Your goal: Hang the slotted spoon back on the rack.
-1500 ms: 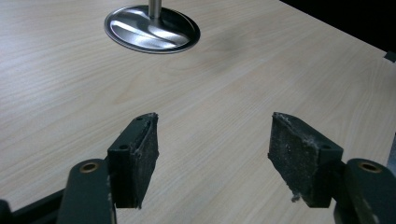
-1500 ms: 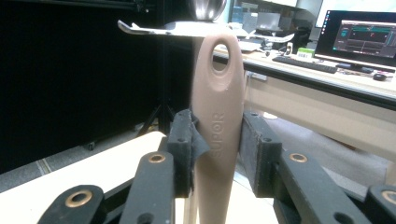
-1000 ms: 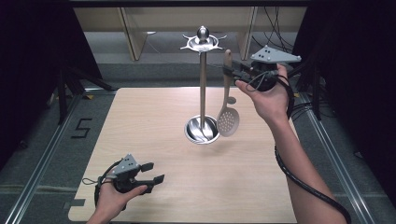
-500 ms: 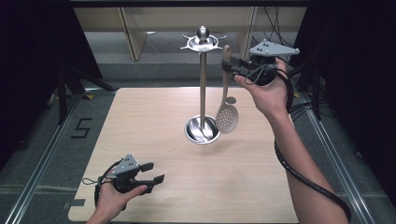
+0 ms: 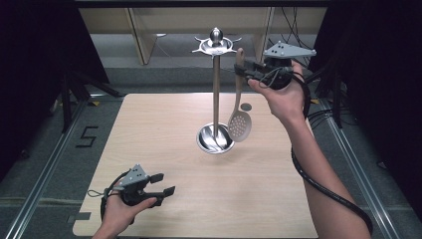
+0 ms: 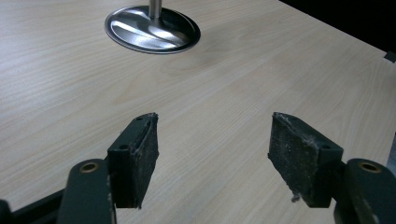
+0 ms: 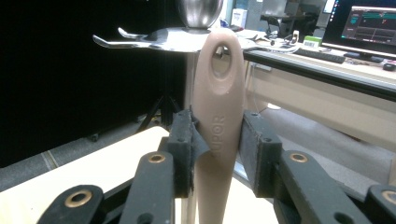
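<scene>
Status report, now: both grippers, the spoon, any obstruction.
Right gripper shut on slotted spoon handle, raised beside the utensil stand hooks. Left gripper open, low over table. Nothing in the way.

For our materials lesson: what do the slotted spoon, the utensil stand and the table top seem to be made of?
Slotted spoon: likely matte beige plastic or silicone, with a moulded logo. Utensil stand: polished metal, probably steel, given its mirror-like base. Table top: pale wood or wood-look laminate, with visible grain.

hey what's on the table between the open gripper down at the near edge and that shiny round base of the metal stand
Nothing: bare pale wooden tabletop runs from the open left gripper to the shiny round steel stand base, shown in the left gripper view.
</scene>
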Demonstrator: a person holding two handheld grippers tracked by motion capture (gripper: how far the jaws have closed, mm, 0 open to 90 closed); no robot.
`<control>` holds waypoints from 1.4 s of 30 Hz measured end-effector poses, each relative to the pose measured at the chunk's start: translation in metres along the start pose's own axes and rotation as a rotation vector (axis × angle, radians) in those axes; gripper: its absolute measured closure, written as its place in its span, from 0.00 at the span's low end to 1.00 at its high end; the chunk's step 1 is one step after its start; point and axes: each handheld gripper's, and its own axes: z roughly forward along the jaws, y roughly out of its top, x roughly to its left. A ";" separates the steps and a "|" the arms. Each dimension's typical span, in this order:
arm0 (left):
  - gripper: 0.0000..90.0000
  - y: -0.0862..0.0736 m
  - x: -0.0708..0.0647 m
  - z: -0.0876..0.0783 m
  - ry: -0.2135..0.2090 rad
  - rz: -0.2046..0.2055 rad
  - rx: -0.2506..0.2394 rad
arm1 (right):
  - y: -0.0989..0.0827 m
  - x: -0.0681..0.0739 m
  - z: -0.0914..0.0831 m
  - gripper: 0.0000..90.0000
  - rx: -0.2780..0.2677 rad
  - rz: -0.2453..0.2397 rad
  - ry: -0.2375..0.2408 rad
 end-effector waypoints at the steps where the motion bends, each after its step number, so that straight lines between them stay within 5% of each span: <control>1: 0.36 0.000 0.000 0.000 -0.003 0.000 -0.003 | 0.000 0.000 0.000 0.76 0.003 0.008 0.003; 16: 0.36 0.000 0.000 0.000 -0.004 0.002 -0.004 | 0.006 -0.001 0.008 0.75 0.006 -0.015 0.018; 25: 0.36 0.000 -0.001 0.000 -0.004 -0.007 -0.009 | 0.003 0.000 0.013 0.75 0.023 0.011 0.033; 30: 0.36 0.000 -0.001 0.001 -0.008 -0.005 -0.009 | 0.002 0.004 0.006 0.63 0.003 0.031 0.009; 35: 0.36 0.000 -0.001 -0.001 -0.005 0.001 -0.007 | -0.010 0.007 -0.003 0.52 0.007 0.025 -0.040; 42: 0.35 0.000 0.000 0.001 -0.005 0.000 -0.003 | -0.040 0.012 -0.022 0.48 0.080 0.011 -0.009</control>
